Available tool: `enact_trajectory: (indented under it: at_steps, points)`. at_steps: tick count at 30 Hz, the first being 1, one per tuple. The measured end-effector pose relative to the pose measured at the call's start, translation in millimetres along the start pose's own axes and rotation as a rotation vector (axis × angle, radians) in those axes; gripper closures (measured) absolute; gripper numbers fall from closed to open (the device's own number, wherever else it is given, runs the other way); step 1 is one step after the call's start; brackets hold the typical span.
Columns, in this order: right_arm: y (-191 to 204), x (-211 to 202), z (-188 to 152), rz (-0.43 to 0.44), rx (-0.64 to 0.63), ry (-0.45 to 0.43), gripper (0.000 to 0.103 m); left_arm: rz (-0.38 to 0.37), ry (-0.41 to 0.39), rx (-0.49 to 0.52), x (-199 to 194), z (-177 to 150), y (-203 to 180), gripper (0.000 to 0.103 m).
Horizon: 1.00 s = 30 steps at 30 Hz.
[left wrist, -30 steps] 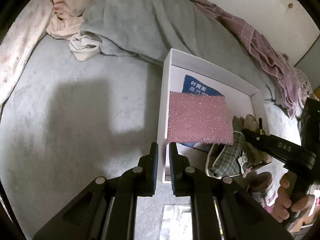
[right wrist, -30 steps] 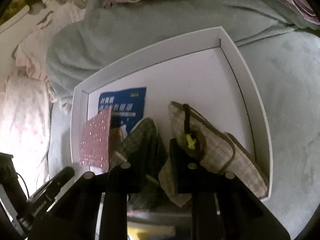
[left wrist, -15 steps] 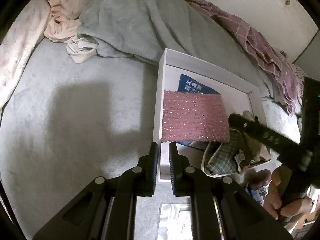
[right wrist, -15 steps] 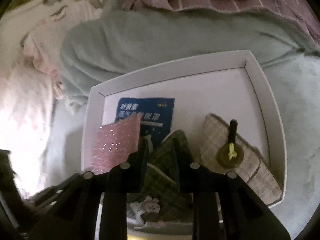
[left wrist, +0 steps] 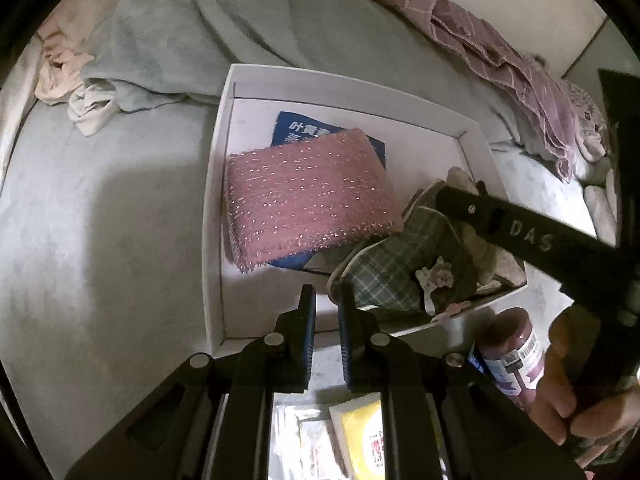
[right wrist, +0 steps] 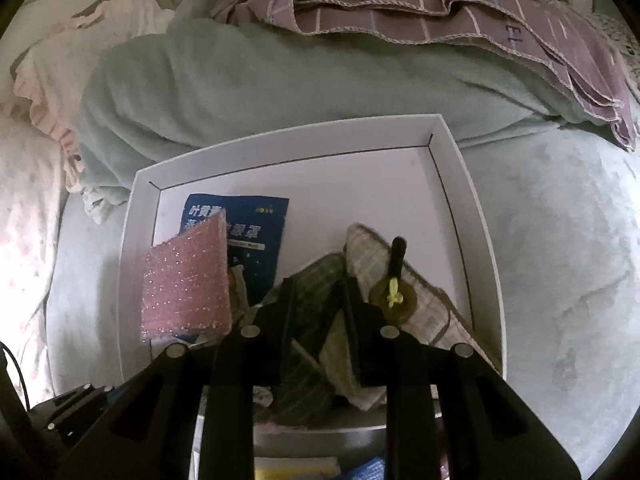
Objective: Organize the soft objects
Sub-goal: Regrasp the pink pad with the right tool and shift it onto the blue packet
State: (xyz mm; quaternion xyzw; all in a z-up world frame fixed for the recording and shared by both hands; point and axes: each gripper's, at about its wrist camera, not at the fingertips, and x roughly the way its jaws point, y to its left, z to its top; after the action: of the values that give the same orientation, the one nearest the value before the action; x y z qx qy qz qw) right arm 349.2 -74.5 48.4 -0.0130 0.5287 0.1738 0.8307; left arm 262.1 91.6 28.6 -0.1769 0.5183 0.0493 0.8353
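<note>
White box on grey bedding, green plaid pouch between right gripper jaws, narrowly parted, clamped on it, left gripper jaws nearly shut, empty, pink sparkly sponge ahead inside box

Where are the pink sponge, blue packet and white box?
pink sponge (left wrist: 308, 196), left wrist view, middle of its glittery top face.
blue packet (right wrist: 256, 216), right wrist view, upper printed part clear of the sponge.
white box (right wrist: 304, 142), right wrist view, far wall's rim.
</note>
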Motion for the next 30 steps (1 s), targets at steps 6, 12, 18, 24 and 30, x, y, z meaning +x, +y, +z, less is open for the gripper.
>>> enact_trajectory:
  at_steps: [6, 12, 18, 24, 30]
  points:
    - [-6, -15, 2, 0.186, 0.036, -0.032, 0.077, -0.009, -0.041, -0.025, -16, 0, 17, 0.093]
    - [19, -5, 0, 0.269, 0.058, 0.025, 0.057, 0.006, -0.116, -0.102, -44, -4, 62, 0.093]
    - [52, 0, -2, 0.272, 0.120, 0.076, 0.053, 0.037, -0.107, -0.259, -47, -9, 113, 0.093]
    - [86, 29, 4, 0.135, 0.100, 0.133, 0.052, 0.008, -0.125, -0.273, -52, -14, 121, 0.093]
    - [103, 43, 5, -0.011, 0.044, 0.073, 0.051, -0.014, -0.131, -0.253, -49, -11, 116, 0.093]
